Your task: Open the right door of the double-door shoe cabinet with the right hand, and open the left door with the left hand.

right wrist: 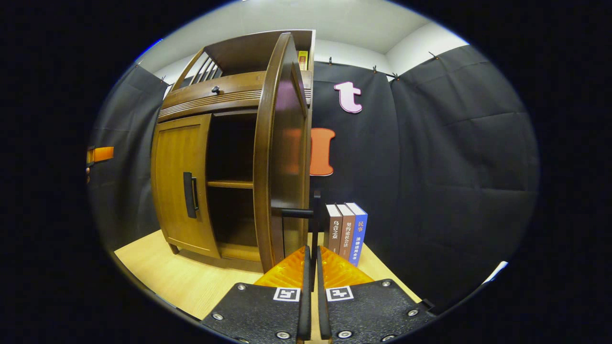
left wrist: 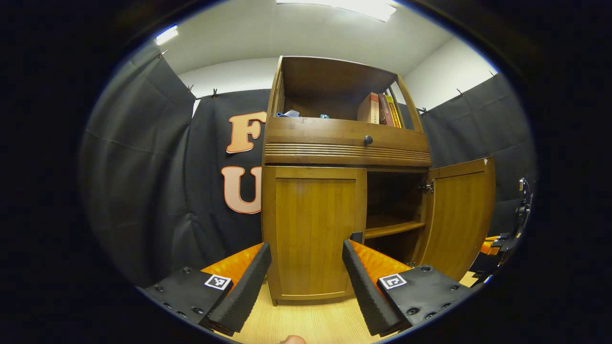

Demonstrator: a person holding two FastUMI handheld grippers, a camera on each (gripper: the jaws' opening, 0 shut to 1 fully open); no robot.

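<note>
**Shoe cabinet: right door open, left door shut**

Shoe cabinet [left wrist: 346, 153] stands on a pale wood-grain floor [left wrist: 306, 322] against the black cloth wall. It has two lower doors, one drawer with a round dark knob [left wrist: 367, 140], and an open top shelf.

In the left gripper view the left door [left wrist: 313, 234] is closed and the right door [left wrist: 461, 215] is swung wide, showing one inner shelf board [left wrist: 392, 228]. The left gripper [left wrist: 306, 267] has its fingers spread wide apart in front of the closed left door, holding nothing; whether a fingertip touches the door cannot be told. On the top shelf three books [left wrist: 380, 109] lean together; their spines are too small to read. A crumpled blue item [left wrist: 288, 114] lies at the shelf's left.

In the right gripper view the right gripper [right wrist: 313, 260] has its fingers pressed nearly together on the right door's dark bar handle [right wrist: 311, 215], seen edge-on. The left door's handle [right wrist: 190, 194] is a matching vertical bar. Three upright books [right wrist: 346, 231] stand on the floor just beside the open door, with Chinese titles on the spines. Each gripper carries two square black-and-white marker tags.
</note>
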